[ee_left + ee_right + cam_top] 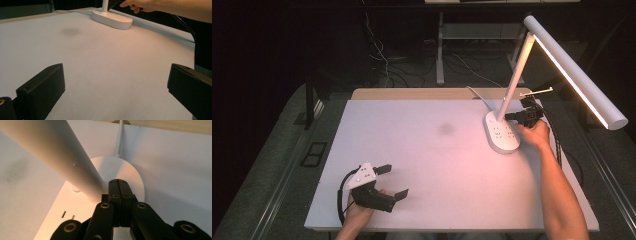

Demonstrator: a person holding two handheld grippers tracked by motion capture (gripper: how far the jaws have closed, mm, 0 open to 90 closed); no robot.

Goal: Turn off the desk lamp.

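A white desk lamp stands at the table's far right, with an oval base (502, 134), a slanted stem (514, 80) and a lit bar head (577, 75). My right gripper (508, 116) is shut with nothing between its jaws. Its tips (119, 186) sit right beside the foot of the stem (57, 152), over the base (120, 167); I cannot tell if they touch it. My left gripper (394, 181) is held open over the near-left of the white board (437, 170), its jaws (115, 85) wide apart and empty. The lamp base (112, 19) lies far ahead of it.
The lamp's white cord (477, 95) runs back over the wooden desk edge (412, 94). A dark smudge (445, 128) marks the board's middle. The base carries socket slots (68, 215). The lamp head overhangs the table's right side.
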